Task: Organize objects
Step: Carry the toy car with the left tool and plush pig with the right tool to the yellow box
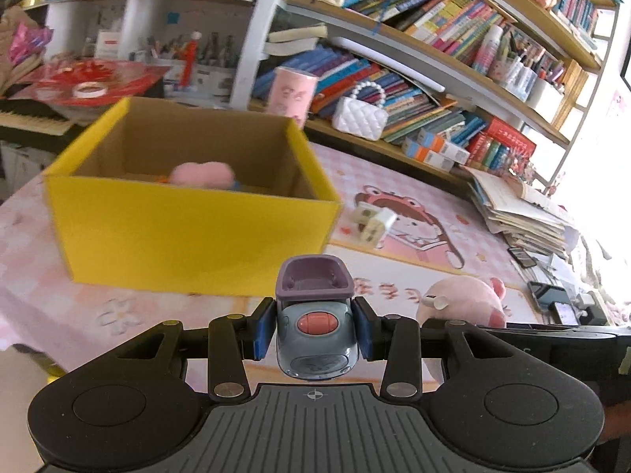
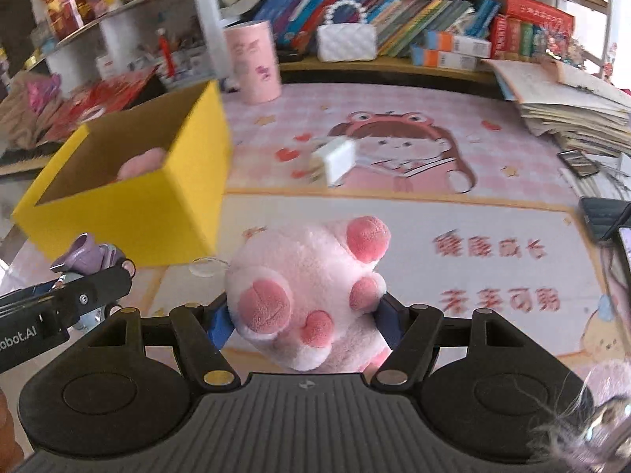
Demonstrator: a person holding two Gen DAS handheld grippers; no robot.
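My left gripper [image 1: 314,329] is shut on a small grey-blue toy car [image 1: 315,339] with a purple top and a red button, held in front of the yellow cardboard box [image 1: 189,232]. A pink plush [image 1: 203,173] lies inside that box. My right gripper [image 2: 303,323] is shut on a pink plush toy [image 2: 307,295] with red paw pads, lifted over the pink mat. The same plush toy [image 1: 465,303] shows at the right of the left wrist view. The left gripper [image 2: 84,293] and its toy car [image 2: 84,256] appear at the left of the right wrist view, beside the yellow box [image 2: 130,213].
A white charger plug [image 1: 372,222] [image 2: 335,159] lies on the pink cartoon mat [image 2: 434,216] right of the box. A pink cup [image 2: 254,61], a white quilted purse [image 2: 346,41], bookshelves and a paper stack [image 2: 572,102] line the far and right edges. Phones [image 1: 552,299] lie at the right.
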